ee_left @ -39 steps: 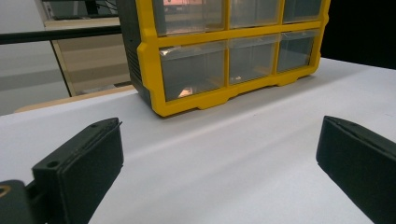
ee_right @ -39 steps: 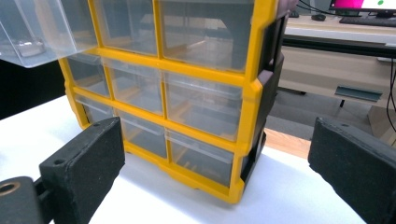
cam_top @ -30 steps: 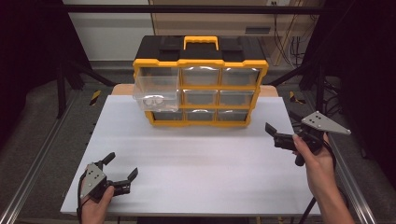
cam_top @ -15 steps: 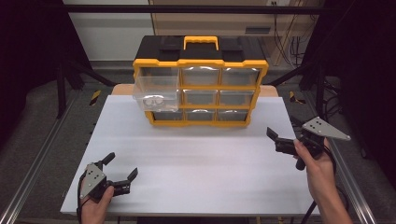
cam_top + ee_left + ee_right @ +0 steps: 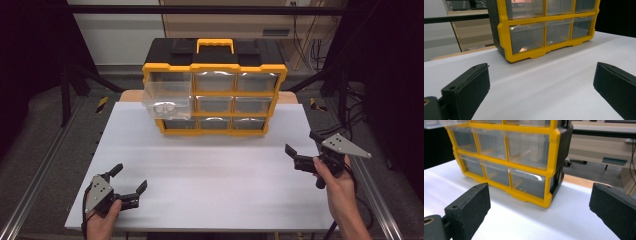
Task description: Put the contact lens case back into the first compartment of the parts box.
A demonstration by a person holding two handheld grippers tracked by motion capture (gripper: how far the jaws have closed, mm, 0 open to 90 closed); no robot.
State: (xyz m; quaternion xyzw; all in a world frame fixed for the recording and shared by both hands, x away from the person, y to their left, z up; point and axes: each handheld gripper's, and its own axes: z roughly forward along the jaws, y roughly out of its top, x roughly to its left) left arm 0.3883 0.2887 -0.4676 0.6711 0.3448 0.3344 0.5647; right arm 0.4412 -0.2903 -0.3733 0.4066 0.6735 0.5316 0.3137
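Both our tongs, left (image 5: 129, 186) and right (image 5: 301, 148), gape released; the pulled-out drawer (image 5: 167, 100) could tip if we bump it.

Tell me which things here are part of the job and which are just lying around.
In the job:
- yellow drawer organizer
- its pulled-out clear drawer
- left gripper
- right gripper

Lying about:
- cables on the floor
- black frame bar

A high camera looks forward and down over the white desk (image 5: 210, 170) toward the yellow drawer cabinet (image 5: 215, 95). Two low cameras, one riding each hand-held gripper, face that same cabinet closely from opposite front corners.
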